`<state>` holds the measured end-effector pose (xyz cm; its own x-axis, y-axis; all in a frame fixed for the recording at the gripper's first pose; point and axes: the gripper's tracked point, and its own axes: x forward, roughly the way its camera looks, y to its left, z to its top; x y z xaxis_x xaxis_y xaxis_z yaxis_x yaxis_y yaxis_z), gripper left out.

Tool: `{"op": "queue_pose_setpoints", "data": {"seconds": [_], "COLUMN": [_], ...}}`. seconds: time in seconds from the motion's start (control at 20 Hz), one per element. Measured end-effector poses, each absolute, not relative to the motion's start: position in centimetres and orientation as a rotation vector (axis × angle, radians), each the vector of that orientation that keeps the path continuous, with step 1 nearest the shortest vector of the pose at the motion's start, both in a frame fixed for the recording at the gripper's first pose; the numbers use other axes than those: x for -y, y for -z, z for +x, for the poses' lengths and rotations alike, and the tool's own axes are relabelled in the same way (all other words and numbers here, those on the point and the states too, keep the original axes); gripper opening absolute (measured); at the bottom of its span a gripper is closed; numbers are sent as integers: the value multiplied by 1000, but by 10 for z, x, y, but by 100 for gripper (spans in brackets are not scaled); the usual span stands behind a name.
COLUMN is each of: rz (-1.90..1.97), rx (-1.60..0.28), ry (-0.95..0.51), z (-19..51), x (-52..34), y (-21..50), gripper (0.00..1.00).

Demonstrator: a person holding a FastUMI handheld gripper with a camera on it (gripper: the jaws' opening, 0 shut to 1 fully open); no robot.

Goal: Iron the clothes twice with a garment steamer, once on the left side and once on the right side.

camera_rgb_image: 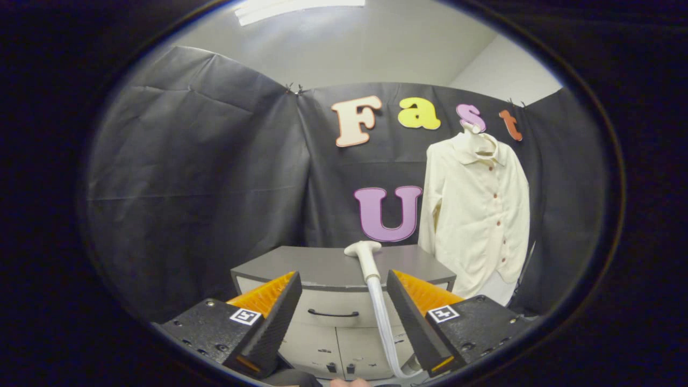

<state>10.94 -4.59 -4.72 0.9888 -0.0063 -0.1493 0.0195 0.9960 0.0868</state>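
A white garment steamer head (366,259) lies on top of a grey cabinet (317,269), beyond the fingers and a little toward the right one. Its white hose (382,322) hangs down over the cabinet front, close beside the right finger. A cream button-up shirt (475,215) hangs on a hanger against the black cloth wall, to the right of the cabinet. My gripper (342,285) is open, well short of the steamer, with nothing between its fingers.
The cabinet has a drawer with a dark handle (333,313) and doors below. Black cloth walls (204,177) close the booth on the left, back and right. A bit of a hand (349,382) shows below the fingers.
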Motion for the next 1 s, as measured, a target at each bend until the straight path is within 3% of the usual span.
{"op": "queue_pose_setpoints", "data": {"seconds": [1.0], "rz": [159], "rx": [-402], "ry": [28], "z": [272], "x": [80], "y": [138], "gripper": [95]}}
